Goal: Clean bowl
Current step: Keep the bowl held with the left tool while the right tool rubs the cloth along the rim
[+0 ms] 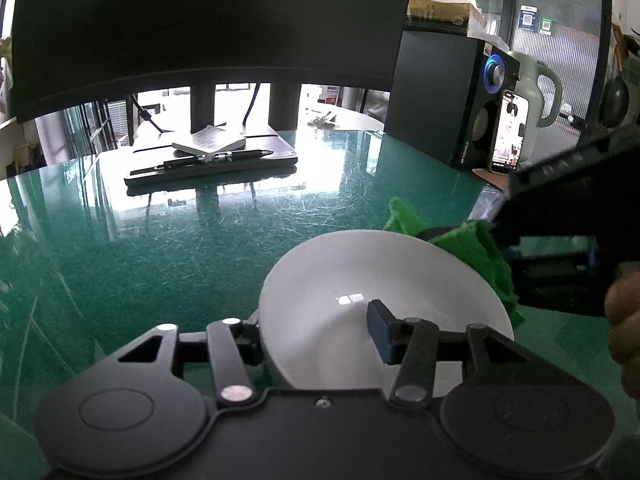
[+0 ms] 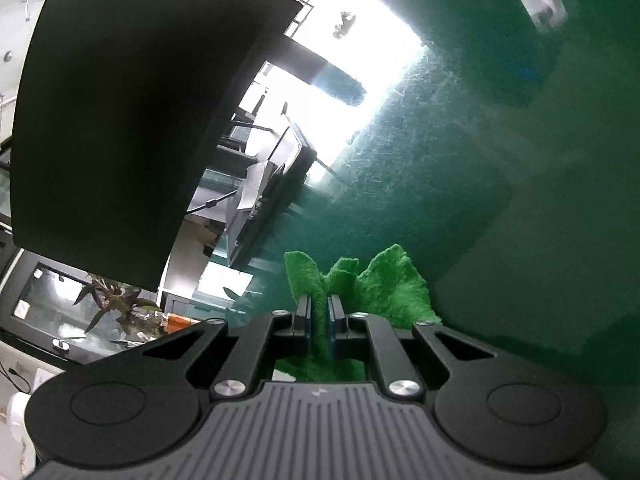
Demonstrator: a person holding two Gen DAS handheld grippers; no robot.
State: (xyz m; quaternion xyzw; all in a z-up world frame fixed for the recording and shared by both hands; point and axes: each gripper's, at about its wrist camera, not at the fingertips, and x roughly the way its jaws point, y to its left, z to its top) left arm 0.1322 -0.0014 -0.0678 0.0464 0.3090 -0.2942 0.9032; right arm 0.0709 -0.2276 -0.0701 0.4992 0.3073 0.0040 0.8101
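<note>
A white bowl [image 1: 360, 280] sits tilted above the green glass table [image 1: 200, 248], held by my left gripper [image 1: 316, 336]. One finger is inside the bowl and the other outside its left wall, shut on the rim. A green cloth [image 1: 472, 248] hangs at the bowl's far right rim, held by my right gripper, whose black body [image 1: 568, 216] enters from the right. In the right wrist view my right gripper [image 2: 319, 316] is shut on the green cloth [image 2: 380, 284], which bunches out past the fingers. The bowl does not show in that view.
A dark monitor [image 1: 208, 20] on two posts stands at the back, with a black tray, notepad and pen [image 1: 216, 156] under it. A black speaker [image 1: 444, 96], a lit phone [image 1: 510, 132] and a pale kettle [image 1: 536, 92] stand at the right.
</note>
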